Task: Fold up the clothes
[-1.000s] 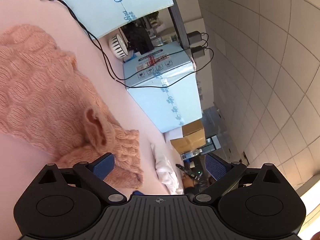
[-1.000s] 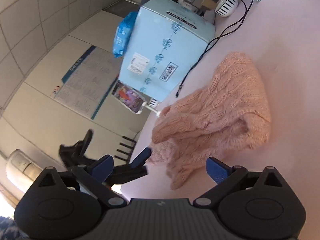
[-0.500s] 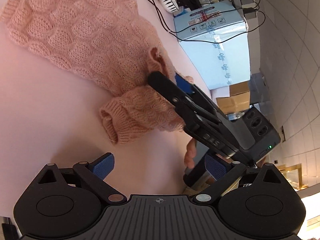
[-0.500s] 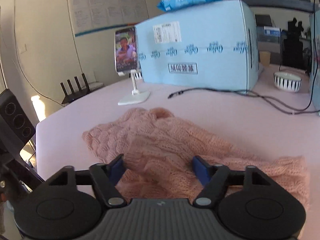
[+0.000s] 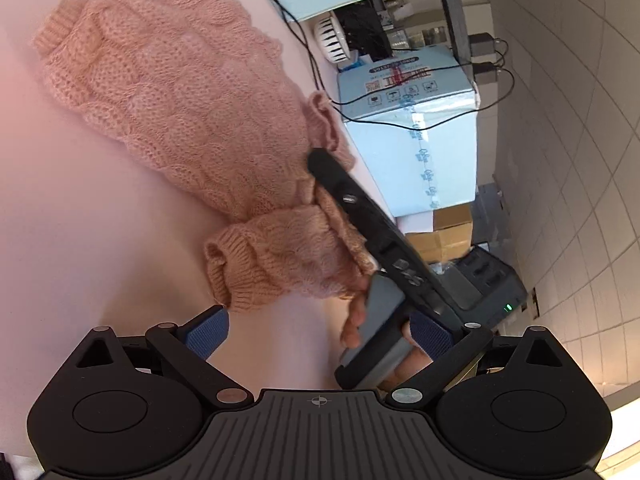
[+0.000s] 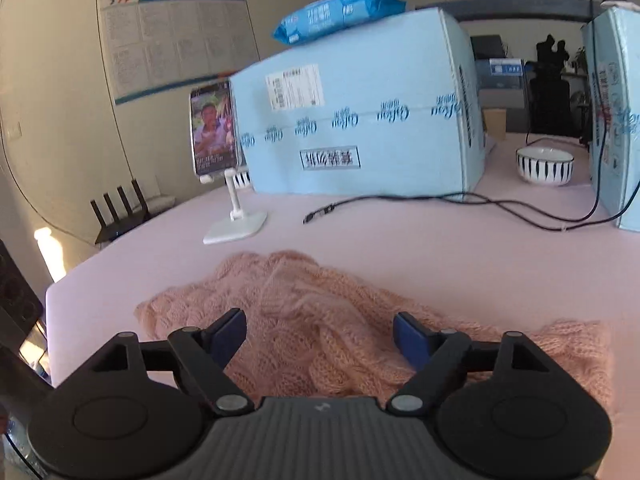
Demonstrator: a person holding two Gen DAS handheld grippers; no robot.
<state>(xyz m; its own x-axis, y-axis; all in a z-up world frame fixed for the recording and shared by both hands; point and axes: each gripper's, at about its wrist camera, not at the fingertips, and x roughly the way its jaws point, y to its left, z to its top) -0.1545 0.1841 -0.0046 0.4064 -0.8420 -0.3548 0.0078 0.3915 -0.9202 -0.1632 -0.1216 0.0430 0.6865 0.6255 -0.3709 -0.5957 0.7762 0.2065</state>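
Since half a second ago the right gripper (image 6: 319, 334) has eased back a little, so more of the pink counter (image 6: 400, 240) shows beyond the knit. The counter fills the middle of both views. On it the pink knitted sweater (image 5: 192, 104) lies rumpled, spread from the upper left to the centre of the left wrist view, its ribbed cuff (image 5: 228, 268) just above the left gripper (image 5: 318, 330). Both sets of fingers stand open; the right ones straddle a fold of sweater, the left grips nothing. At upper centre of the right wrist view stands a blue box (image 6: 360, 112), and at right a striped bowl (image 6: 545, 166).
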